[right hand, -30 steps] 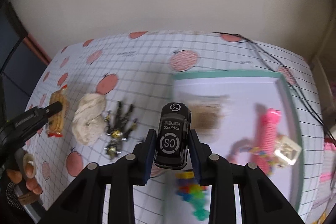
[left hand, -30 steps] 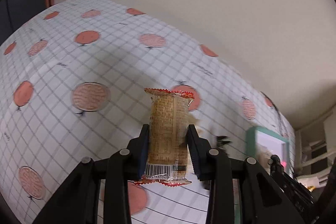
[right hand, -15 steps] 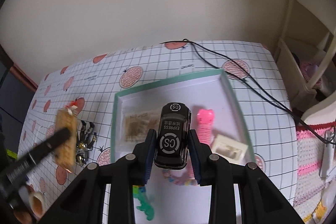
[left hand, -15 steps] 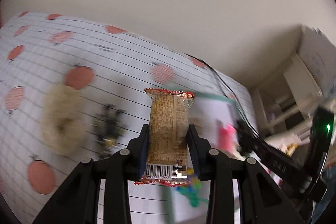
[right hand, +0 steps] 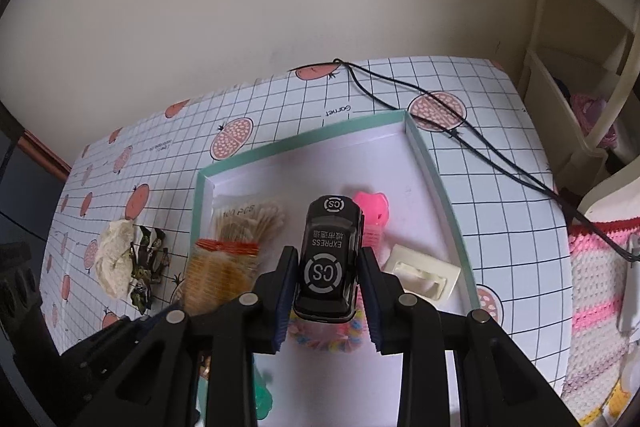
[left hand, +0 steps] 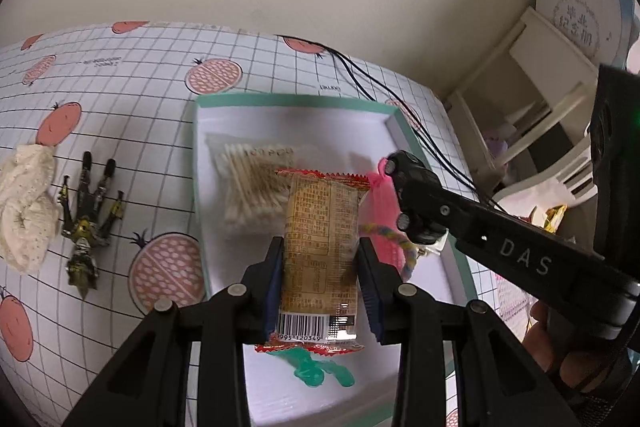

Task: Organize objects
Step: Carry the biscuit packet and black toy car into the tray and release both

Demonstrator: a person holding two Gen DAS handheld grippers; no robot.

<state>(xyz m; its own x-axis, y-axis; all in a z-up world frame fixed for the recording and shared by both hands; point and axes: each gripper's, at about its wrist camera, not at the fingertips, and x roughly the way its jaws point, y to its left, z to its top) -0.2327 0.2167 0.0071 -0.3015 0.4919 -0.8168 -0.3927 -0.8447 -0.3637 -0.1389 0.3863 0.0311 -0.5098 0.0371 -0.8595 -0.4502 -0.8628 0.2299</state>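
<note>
Step in hand: I'm carrying two items at once to the tray, both hanging above its white floor, neither set down.
Left gripper: clamped on the snack packet, pads pressing its long sides.
Right gripper: clamped on the black toy car, pads on its flanks.
Packet heading: long axis runs straight out along the fingers, barcode end nearest my camera, crimped red edge pointing toward the tray's far wall.
Car heading: long axis also along the fingers, roof lettering up; I can't tell front from rear at this angle.
Tray contents: cotton swab bag at the far left, pink toy, cream holder, green figure near me.
Still out on the worktop: dark action figure and crumpled white cloth, just beside each other.
Next move, my call: lower each load onto a bare patch of tray floor, then let go; the two grippers are close, so I'd stagger the drops.
</note>
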